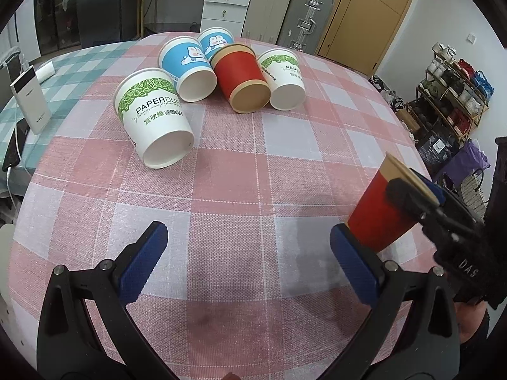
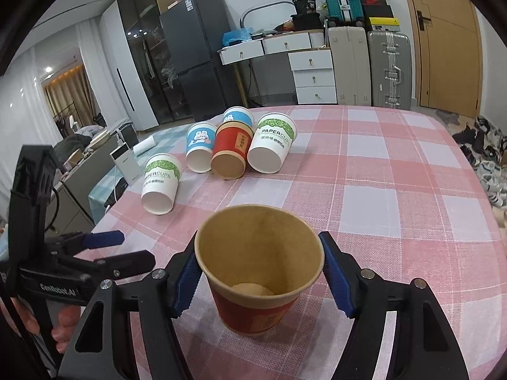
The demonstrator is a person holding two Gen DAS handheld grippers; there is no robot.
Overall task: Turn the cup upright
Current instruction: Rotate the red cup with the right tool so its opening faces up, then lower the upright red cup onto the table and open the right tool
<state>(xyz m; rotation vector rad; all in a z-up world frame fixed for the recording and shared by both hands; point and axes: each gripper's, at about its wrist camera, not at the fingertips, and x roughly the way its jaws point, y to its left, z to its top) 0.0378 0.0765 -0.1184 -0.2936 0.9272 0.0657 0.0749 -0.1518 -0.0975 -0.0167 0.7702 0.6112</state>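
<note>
Standing upright between right claw [image 2: 258, 280] pads, one red cup [image 2: 258, 272], five cups [image 2: 228, 155] lying

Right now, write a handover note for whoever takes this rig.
Right gripper: fingers on either side of the red cup at its rim; whether they touch it is unclear. The cup stands mouth up on the checked tablecloth.
Left gripper: open, empty, low over the cloth beside that cup.
Done: one red cup upright.
Left: five cups lying on their sides in the far cluster: nearest white cup, two blue cups, second red cup, far white cup. Let go, then take the nearest white one.
</note>
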